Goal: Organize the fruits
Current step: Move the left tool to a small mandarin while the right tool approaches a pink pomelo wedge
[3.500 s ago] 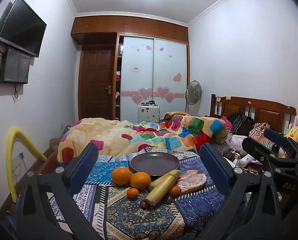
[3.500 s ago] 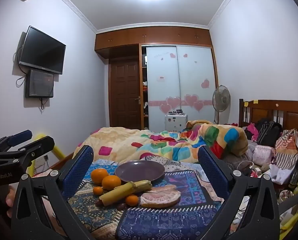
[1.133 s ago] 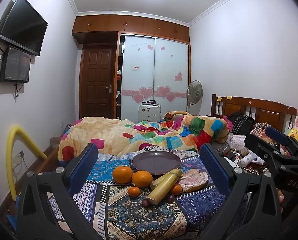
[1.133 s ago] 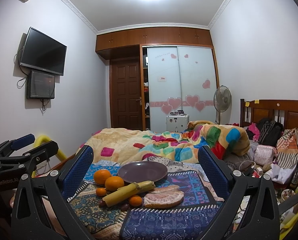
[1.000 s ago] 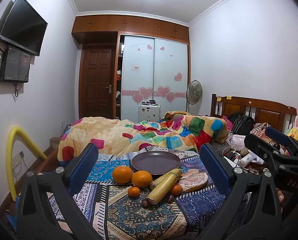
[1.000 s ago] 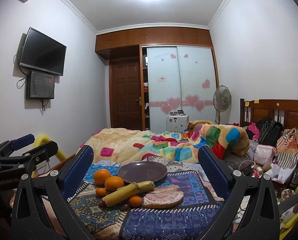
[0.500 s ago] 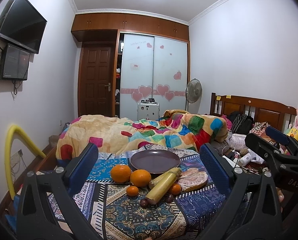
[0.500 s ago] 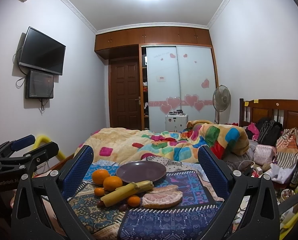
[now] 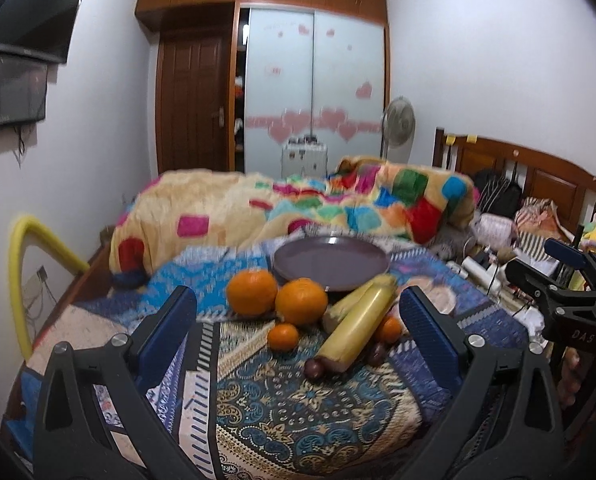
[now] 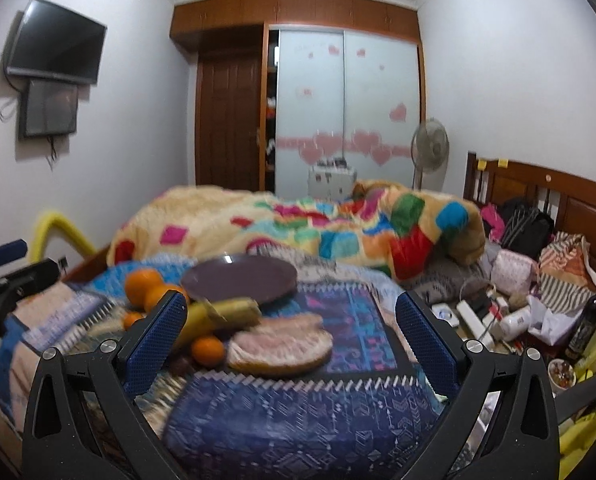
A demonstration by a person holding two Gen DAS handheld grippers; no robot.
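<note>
Approach step, nothing grasped. Plate (image 9: pixel 330 266) empty at frame centre; pomelo piece (image 10: pixel 281 344), banana (image 9: pixel 358 328), oranges (image 9: pixel 302 300) clustered on cloth below it. Left gripper (image 9: pixel 298 340) and right gripper (image 10: pixel 289 344) both spread wide, empty. Next: close on one fruit, lift to plate. Pomelo clear only in right view; dark small fruits (image 9: pixel 313 368) only in left.

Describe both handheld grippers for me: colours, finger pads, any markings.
Both match: black angular plastic frames with silver screws, carrying two blue textured finger pads. The left gripper shows this in its own view. The right gripper seen from the left camera bears white lettering like "DAS" and a blue top piece. No cables or sleeves show.
</note>
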